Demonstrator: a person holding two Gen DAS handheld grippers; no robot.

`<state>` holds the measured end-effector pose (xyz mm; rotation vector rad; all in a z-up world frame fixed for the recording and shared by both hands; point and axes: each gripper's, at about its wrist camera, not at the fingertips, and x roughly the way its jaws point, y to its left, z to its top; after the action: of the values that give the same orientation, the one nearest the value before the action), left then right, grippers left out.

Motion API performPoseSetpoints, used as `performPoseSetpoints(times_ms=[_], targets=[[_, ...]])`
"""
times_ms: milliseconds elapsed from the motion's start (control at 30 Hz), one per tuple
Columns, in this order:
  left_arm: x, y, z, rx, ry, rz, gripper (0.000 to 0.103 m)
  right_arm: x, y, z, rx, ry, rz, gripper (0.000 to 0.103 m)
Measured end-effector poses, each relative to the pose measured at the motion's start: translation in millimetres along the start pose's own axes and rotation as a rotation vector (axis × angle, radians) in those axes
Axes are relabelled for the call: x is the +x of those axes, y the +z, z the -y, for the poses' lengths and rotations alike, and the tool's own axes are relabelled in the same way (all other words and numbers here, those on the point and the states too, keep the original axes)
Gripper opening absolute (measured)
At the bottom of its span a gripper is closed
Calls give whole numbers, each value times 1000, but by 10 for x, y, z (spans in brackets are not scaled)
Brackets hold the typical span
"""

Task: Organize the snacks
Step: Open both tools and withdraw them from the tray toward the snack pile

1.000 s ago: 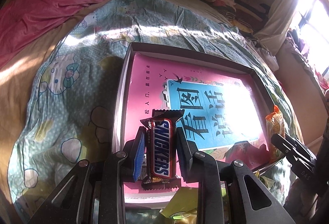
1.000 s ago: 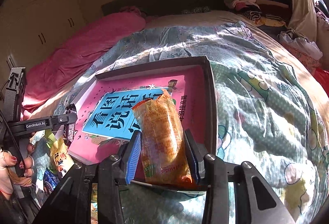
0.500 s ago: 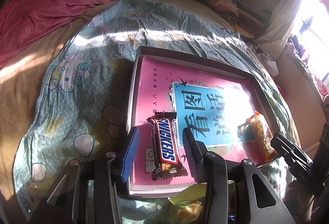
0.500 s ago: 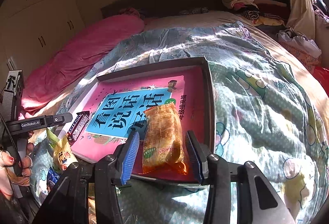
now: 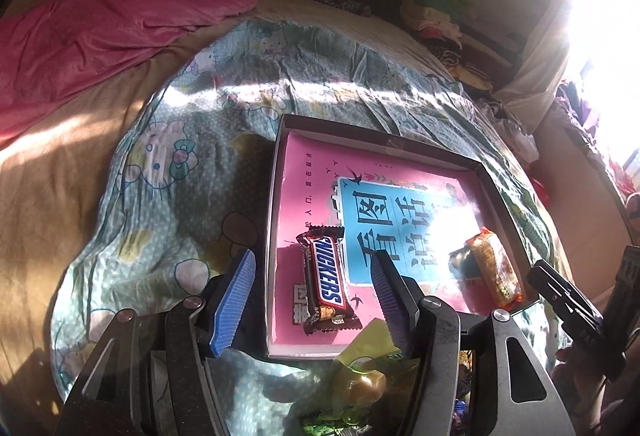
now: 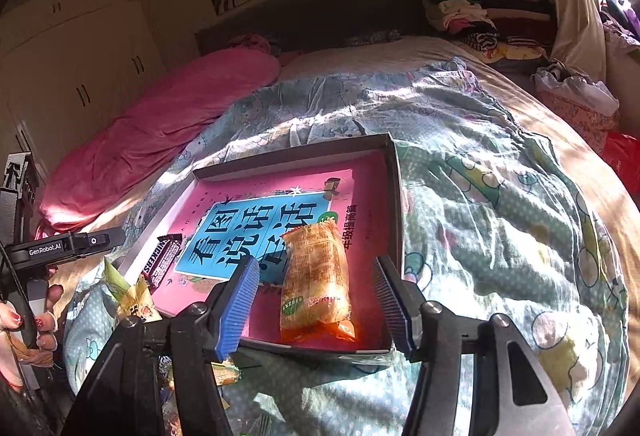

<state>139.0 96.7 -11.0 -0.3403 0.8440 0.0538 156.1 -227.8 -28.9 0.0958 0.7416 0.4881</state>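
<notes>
Left gripper (image 5: 312,300): pitched downward over the near left corner of the shallow box (image 5: 490,182). Its jaws are opening. The Snickers bar (image 5: 326,278) lies between the blue pads (image 5: 234,300) but neither pad touches it; the bar rests flat on the pink book (image 5: 304,176) that lines the box floor, its long axis running roughly along the fingers.

Right gripper (image 6: 314,302): also pitched downward, over the near right part of the same box (image 6: 394,192). Its jaws are opening. The orange snack packet (image 6: 316,278) lies between the pads, clear of both, flat on the book (image 6: 256,228) and close to the near wall of the box.

A hand (image 6: 28,320) with painted nails grips the left gripper's handle at the left edge of the right wrist view.

Surroundings: the box sits on a cartoon-print quilt (image 5: 192,164) spread over a bed. A pink blanket (image 5: 112,24) lies bundled toward the headboard. Loose wrapped snacks (image 5: 360,384) lie on the quilt just outside the near wall of the box, directly beneath the left gripper's fingers. Strong sunlight washes out part of the book cover in the left wrist view.
</notes>
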Motion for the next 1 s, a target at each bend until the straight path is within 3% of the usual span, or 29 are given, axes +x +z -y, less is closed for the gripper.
performPoseSetpoints(times_ms=[400,1000], targets=[[-273,-47,63,34,6,46,73,-223,19,-129,-44,15,73,70],[-533,-251,305,133,-8,74,75,-426,-94,-363,-118,24,76,73]])
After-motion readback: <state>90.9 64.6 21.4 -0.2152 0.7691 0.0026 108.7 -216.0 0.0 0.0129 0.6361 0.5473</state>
